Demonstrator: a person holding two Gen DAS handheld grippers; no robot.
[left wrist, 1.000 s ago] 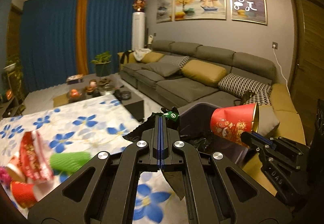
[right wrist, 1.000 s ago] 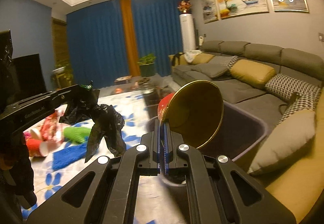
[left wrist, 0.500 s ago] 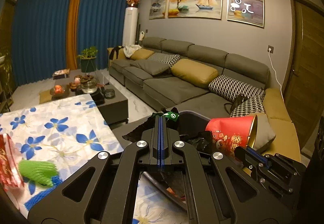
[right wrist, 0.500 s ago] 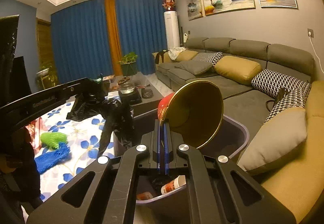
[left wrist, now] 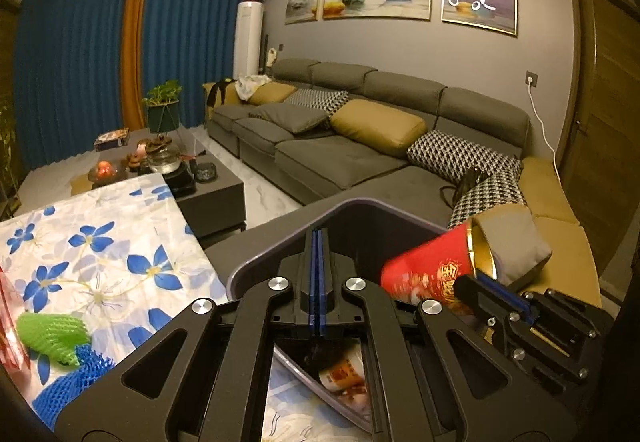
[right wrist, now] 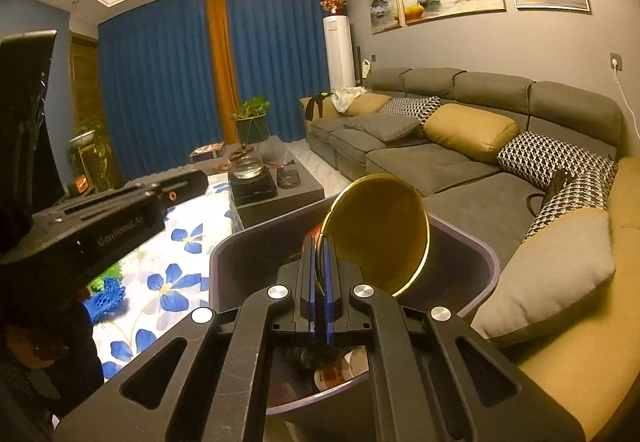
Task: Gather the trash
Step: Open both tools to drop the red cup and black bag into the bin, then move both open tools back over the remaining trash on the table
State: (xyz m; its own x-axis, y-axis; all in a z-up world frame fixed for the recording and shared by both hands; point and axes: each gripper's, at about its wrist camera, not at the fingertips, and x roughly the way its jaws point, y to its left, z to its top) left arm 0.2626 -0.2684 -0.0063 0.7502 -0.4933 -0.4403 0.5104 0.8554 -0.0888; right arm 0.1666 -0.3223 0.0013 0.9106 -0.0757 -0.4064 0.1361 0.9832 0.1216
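A red paper cup (left wrist: 430, 274) with a gold-lined inside is clamped by its rim between the blue pads of the right hand-held gripper (right wrist: 319, 282). The cup is tilted, its round mouth (right wrist: 378, 232) turned up and to the right of the fingers, and it is held above the open grey trash bin (right wrist: 476, 258). In the left wrist view the same cup is seen from the side, its base pointing toward the bin's interior and its rim pinched by the right hand-held gripper (left wrist: 486, 288) at the lower right.

The left hand-held gripper (left wrist: 319, 278) is clenched with its blue pads pressed together and nothing visible between them; it is positioned over the near edge of the bin (left wrist: 256, 262). Discarded cups (left wrist: 344, 376) are seen lying at the bottom of the bin.

Just left of the bin, a surface covered by a blue-flowered cloth (left wrist: 100, 242) carries a green foam net (left wrist: 52, 334) touching a blue foam net (left wrist: 68, 388), with red packaging (left wrist: 10, 326) at the frame edge. A grey sofa (left wrist: 360, 154) with mustard and houndstooth cushions is set behind the bin.
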